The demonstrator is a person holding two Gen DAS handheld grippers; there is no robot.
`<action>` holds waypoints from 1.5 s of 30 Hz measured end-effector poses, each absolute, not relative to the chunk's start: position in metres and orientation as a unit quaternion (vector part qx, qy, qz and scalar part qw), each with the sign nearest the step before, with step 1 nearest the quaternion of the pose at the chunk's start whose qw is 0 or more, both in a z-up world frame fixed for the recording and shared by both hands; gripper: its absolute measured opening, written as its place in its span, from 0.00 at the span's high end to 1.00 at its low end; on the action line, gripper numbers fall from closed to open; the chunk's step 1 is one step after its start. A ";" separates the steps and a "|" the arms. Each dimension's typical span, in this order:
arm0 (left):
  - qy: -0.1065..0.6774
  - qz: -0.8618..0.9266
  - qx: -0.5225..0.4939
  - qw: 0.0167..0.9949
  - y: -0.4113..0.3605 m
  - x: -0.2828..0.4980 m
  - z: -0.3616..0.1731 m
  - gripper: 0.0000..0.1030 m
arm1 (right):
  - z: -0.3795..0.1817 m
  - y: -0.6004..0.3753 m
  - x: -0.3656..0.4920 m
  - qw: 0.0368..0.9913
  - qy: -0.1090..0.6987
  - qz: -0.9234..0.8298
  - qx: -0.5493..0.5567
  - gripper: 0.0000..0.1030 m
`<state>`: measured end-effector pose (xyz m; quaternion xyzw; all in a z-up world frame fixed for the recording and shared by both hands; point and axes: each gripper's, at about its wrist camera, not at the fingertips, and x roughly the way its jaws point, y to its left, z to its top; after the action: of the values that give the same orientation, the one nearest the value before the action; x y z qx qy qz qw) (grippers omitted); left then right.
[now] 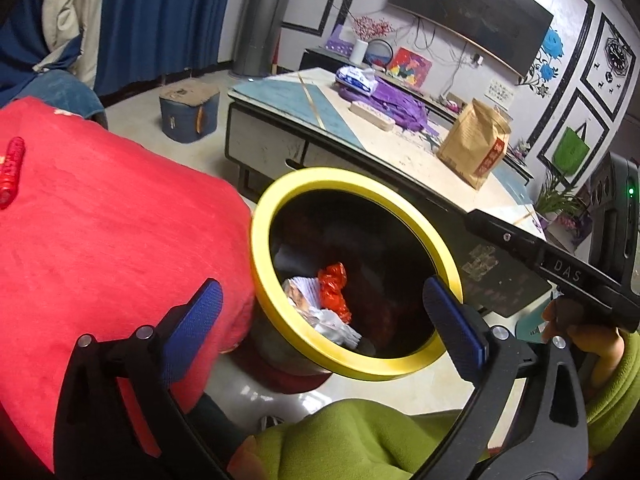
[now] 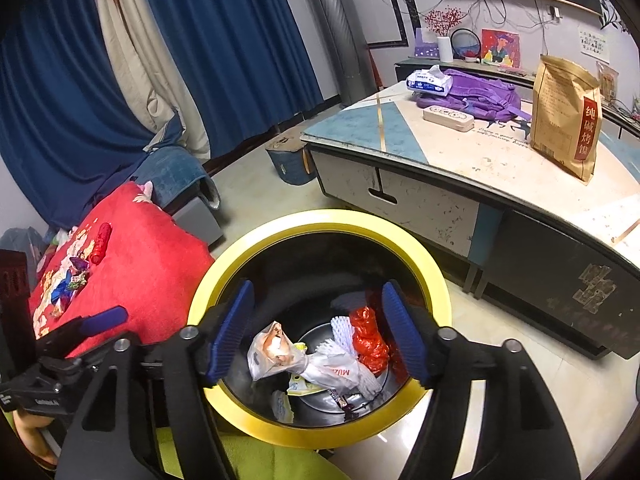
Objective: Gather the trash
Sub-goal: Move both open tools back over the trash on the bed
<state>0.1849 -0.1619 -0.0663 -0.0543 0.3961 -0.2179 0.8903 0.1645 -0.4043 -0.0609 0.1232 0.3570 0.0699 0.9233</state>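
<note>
Here both the left gripper [image 1: 320, 320] and right gripper [image 2: 318, 332] hang released and empty over the yellow-rimmed bin [image 2: 224, 276], with the red cushion [image 2: 160, 264] at its nine o'clock.

Deep blue curtains [image 2: 224, 40] with a beige drape [image 2: 132, 52] between them hang down to a pale tiled floor [image 2: 248, 176]. A ribbed grey column [image 2: 336, 20] stands at the wall. A low coffee table [image 2: 404, 148] — cream and teal top, drawer fronts below — fills the right side; a brown paper bag [image 2: 566, 116] stands near its right edge, a purple backpack [image 2: 476, 96] and a tissue pack [image 2: 430, 80] at its far edge. A dark television [image 1: 472, 12] hangs on the pale wall, black-framed panels [image 1: 600, 68] beside it.
</note>
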 end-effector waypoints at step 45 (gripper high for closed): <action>0.269 -0.066 -0.099 0.956 -0.042 0.137 0.002 0.11 | 0.004 -0.307 0.118 0.963 0.232 0.136 0.010 0.14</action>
<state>0.1370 -0.0424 0.0017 -0.0994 0.2686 -0.0664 0.9558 0.1177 -0.3065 0.0042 0.0101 0.2323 0.1356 0.9631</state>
